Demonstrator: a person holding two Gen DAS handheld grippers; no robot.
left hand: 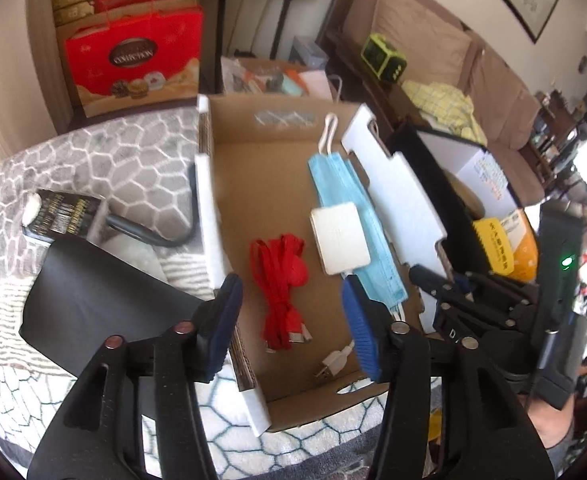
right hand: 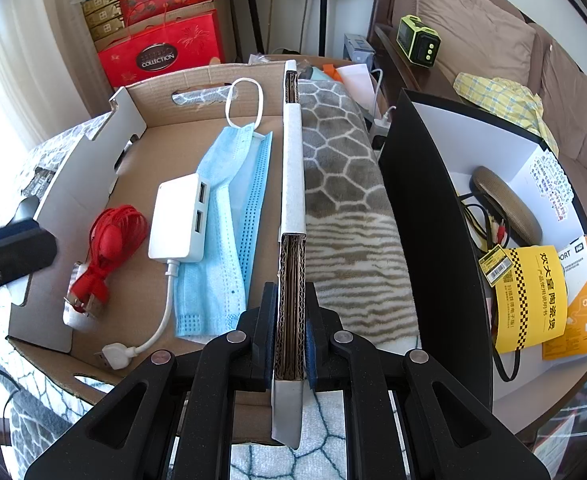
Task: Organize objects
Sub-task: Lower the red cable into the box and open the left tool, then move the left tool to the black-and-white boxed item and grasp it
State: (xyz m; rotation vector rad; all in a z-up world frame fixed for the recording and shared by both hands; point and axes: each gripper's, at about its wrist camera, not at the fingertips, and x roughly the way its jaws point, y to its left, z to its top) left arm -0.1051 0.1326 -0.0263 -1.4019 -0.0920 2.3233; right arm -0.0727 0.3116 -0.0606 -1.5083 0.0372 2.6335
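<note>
Right gripper (right hand: pixel 289 336) jaws clamping cardboard box (right hand: pixel 291 184) wall, left gripper (left hand: pixel 293 316) jaws spread, patterned blanket (right hand: pixel 345 208), brown sofa (right hand: pixel 493 40) behind

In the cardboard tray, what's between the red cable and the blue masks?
The white USB hub, partly overlapping the blue masks; the red cable lies left of it. Right wrist view.

Black box (right hand: pixel 433 240) contents partly behind its wall; yellow leaflet (right hand: pixel 529 296) print perhaps illegible.
</note>
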